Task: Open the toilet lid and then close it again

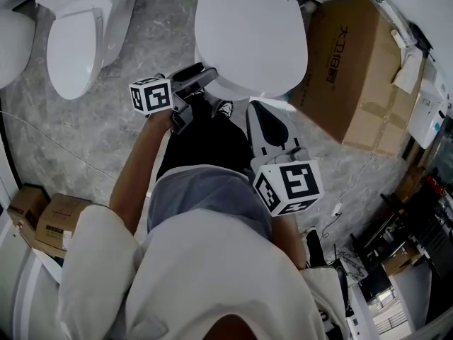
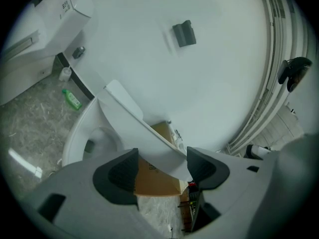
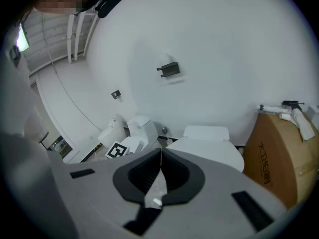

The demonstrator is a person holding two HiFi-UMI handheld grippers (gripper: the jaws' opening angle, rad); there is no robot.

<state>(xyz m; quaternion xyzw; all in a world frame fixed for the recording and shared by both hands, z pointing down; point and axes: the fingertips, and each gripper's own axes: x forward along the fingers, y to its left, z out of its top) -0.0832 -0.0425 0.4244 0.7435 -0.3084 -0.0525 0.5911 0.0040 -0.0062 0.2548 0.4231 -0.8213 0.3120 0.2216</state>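
A white toilet [image 2: 76,138] stands on the grey marbled floor [image 1: 92,126], beside a cardboard box [image 1: 354,69]. Its toilet lid [image 1: 248,34] is part-raised - the left gripper view shows the seat and bowl beneath it. The left gripper [image 2: 162,166] is at the lid's front edge, fingers spread apart with the rim lying between them. The right gripper [image 3: 160,156] hangs back near the person's legs, fingers pressed together on nothing. A small green bottle [image 2: 72,98] lies by the wall.
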